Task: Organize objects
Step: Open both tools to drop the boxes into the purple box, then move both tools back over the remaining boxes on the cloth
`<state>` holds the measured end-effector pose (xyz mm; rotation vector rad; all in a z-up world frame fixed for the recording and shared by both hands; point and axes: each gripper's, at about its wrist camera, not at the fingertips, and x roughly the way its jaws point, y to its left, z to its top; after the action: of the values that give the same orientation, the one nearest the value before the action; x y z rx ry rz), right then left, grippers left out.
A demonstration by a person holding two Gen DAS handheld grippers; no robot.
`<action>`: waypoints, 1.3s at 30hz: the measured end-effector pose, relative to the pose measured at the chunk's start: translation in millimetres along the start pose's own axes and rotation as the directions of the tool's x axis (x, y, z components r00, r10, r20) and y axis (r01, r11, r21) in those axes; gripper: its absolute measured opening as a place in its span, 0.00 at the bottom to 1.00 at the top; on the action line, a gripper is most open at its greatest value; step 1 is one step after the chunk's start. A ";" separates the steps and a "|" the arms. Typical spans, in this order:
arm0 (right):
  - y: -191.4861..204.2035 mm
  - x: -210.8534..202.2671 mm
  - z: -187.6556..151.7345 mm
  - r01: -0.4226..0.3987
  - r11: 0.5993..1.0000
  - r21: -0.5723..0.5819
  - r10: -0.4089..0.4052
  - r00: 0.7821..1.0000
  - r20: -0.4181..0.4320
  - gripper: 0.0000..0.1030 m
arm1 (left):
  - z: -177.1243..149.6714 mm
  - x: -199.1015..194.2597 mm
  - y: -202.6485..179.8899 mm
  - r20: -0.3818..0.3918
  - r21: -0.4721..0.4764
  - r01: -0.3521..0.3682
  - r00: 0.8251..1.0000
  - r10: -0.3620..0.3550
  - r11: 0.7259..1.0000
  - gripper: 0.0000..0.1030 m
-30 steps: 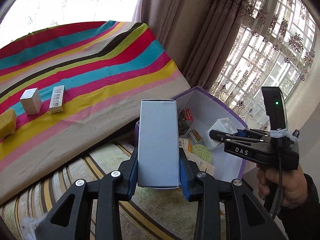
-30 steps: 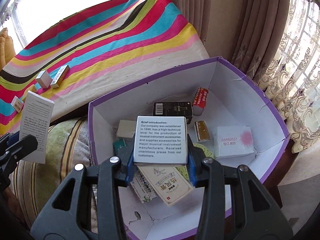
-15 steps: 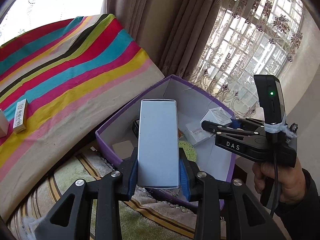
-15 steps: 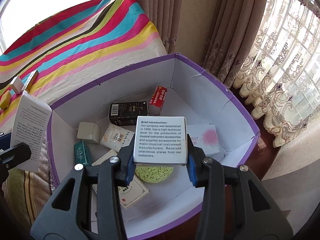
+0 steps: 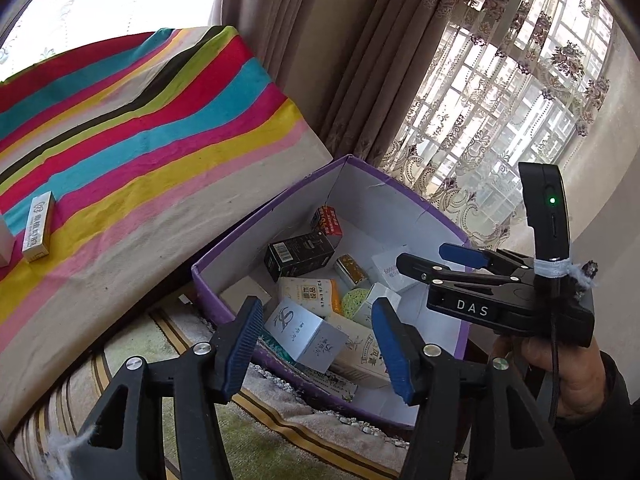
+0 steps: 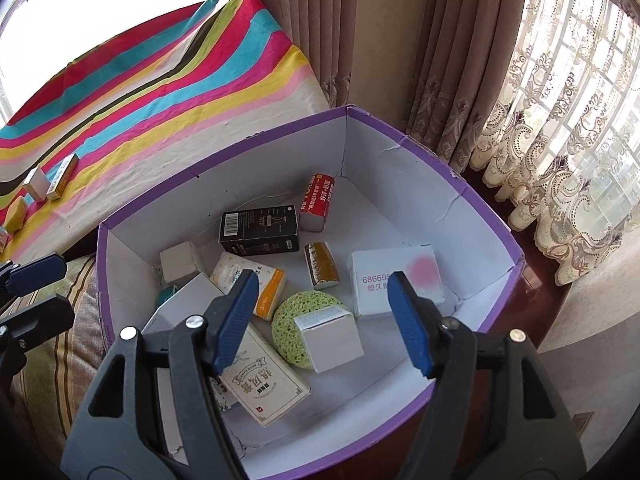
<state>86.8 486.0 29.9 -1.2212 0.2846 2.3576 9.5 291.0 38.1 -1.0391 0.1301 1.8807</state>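
- Purple-rimmed cardboard box with white inner walls [image 6: 472,216] stands on the floor beside the bed draped in a rainbow-striped cloth [image 5: 132,128]; it holds a jumble of small packages.
- The left gripper [image 5: 316,344] hangs over the box's near corner. Its jaws have just been opening and now stand apart, with nothing pressed between the blue pads.
- A silver-grey carton with dark script [image 5: 306,330] shows between those fingers, lying tilted among the packages inside the box.
- The right gripper [image 6: 322,320] hangs over the box's middle. Its jaws have likewise just been opening, and the pads touch nothing.
- Below it a small grey-white cube box [image 6: 330,338] rests on a round green sponge [image 6: 286,328], clear of both pads.
- A black carton with a barcode [image 6: 260,230] and a red packet [image 6: 318,200] lie near the far corner.
- On the striped cloth, well apart from the box, a narrow white-and-gold carton [image 5: 38,226] remains.
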 end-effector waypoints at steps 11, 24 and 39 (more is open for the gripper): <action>15.0 -5.4 0.2 -0.053 0.999 -0.006 0.053 0.999 0.008 0.70 | -5.8 -18.0 36.1 0.037 -0.115 -0.029 0.999 0.034 0.993 0.61; 86.2 -13.8 4.2 -0.182 0.979 -0.094 0.181 0.983 -0.010 0.71 | -42.0 -80.8 128.4 0.101 -0.362 -0.134 0.978 0.182 0.923 0.71; 182.4 -14.8 11.4 -0.277 0.937 -0.211 0.276 0.960 -0.032 0.75 | -99.6 -177.3 227.6 0.115 -0.530 -0.307 0.897 0.426 0.790 0.82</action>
<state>-3.9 327.2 43.1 -1.3576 0.2195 2.6874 -73.4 -2.5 26.7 -1.1866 -0.3378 2.4638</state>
